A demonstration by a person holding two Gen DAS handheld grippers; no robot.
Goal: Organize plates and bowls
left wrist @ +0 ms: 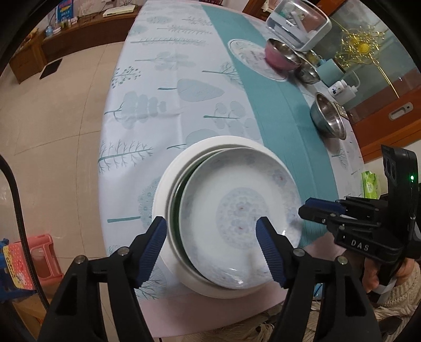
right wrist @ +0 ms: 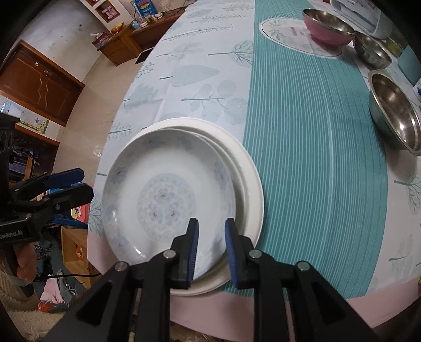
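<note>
A floral-patterned plate (left wrist: 236,223) lies on top of a stack of white plates (left wrist: 165,194) at the near edge of the table; it also shows in the right wrist view (right wrist: 168,194). My left gripper (left wrist: 211,236) is open and empty, its fingers spread above the stack's near side. My right gripper (right wrist: 210,242) is partly open and holds nothing, above the right near rim of the floral plate; it also shows in the left wrist view (left wrist: 313,210), right of the stack. A pink bowl (right wrist: 327,25) and steel bowls (right wrist: 394,115) stand far right.
A white storage box (left wrist: 300,23) stands at the far right of the table with a teal cup (left wrist: 331,71) and small bottles beside it. A pink stool (left wrist: 42,252) stands on the floor at left. A wooden cabinet (right wrist: 39,84) lines the wall.
</note>
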